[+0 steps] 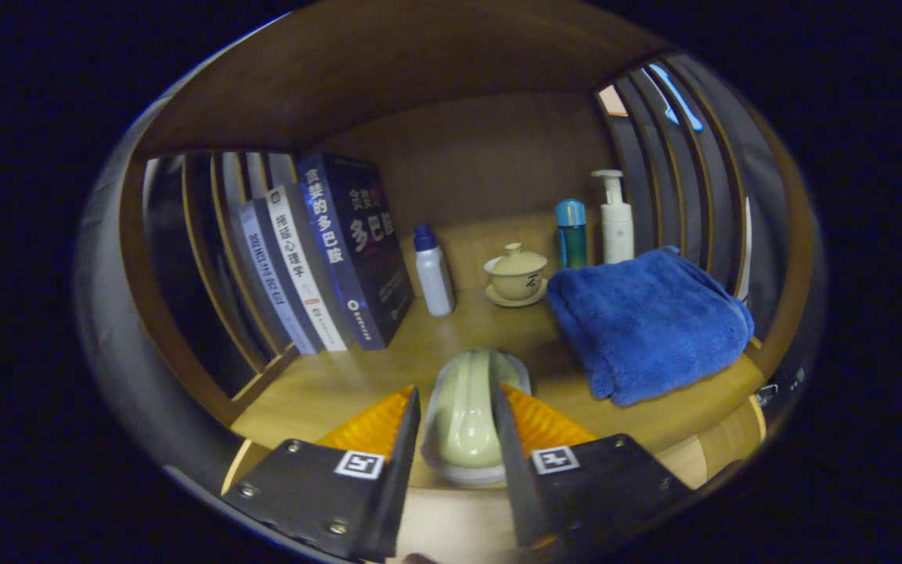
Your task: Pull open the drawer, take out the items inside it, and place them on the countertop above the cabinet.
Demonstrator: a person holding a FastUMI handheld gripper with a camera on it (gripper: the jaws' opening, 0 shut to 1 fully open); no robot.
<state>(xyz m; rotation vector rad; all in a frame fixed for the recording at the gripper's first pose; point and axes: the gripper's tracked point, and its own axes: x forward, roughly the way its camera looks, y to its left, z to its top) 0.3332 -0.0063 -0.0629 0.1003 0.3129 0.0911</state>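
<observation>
- Gripper (457, 407): its two fingers are pinching a pale green lidded dish (467, 419) from either side; both appear to be pressing on its domed top.
- Pale green lidded dish: it is sitting between the fingers, over the front part of the wooden countertop (341, 384). Whether it is resting on the wood or hanging just above it cannot be told.
- Step in hand, as judged: the dish is being placed on the countertop, so lowering it level until the base is bearing fully, then spreading the fingers evenly, is looking wise; the glazed dome is likely slippery.
- Blue towel (647, 321): it is lying folded just beyond the fingers; keeping the dish off its edge is advisable.
- Lidded teacup on a saucer (515, 274), white bottle (433, 270), teal bottle (572, 233), pump bottle (615, 218): they are standing farther back.
- Books (326, 251): they are leaning upright near the slatted side.
</observation>
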